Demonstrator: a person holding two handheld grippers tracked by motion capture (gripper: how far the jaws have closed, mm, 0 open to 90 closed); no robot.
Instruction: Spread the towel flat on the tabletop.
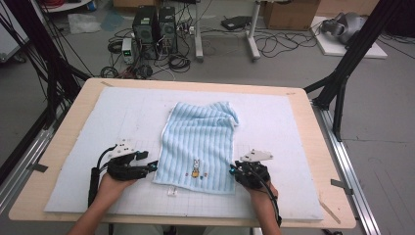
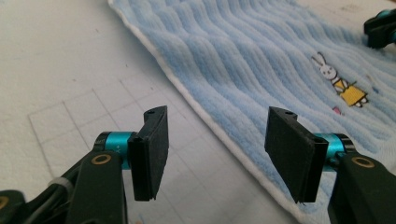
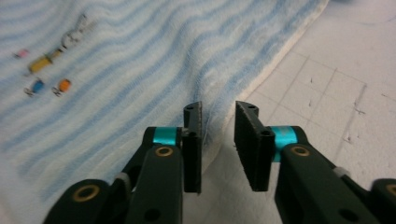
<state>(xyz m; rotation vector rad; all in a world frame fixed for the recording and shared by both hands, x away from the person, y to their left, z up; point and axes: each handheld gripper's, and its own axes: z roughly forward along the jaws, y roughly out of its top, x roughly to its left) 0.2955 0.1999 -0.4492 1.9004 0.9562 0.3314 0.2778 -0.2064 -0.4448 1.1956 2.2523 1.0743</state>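
On the white mat [image 1: 122, 117] that covers the wooden table [image 1: 73, 105] lies a light blue ribbed towel [image 1: 198, 142], spread flat near the mat's middle. Its long axis runs from the person's edge away toward the far side, with the ribs running the same way. The far right corner of the towel is rumpled and folded over. A small embroidered rabbit [image 1: 195, 169] sits near the towel's near edge, and a white tag [image 1: 172, 192] pokes out from under that edge.

At the towel's near left corner the left gripper [image 1: 152, 165] stands wide open; in the left gripper view its pads [image 2: 152, 154] hover on either side of the towel's white hem, one over the bare mat and one over the towel, with nothing pressed between them.

At the towel's near right corner the right gripper [image 1: 232, 170] has its jaws narrowed to a small gap. In the right gripper view the towel's edge [image 3: 219, 121] rises into that gap, but the pads [image 3: 192, 144] are not yet pressing on it.
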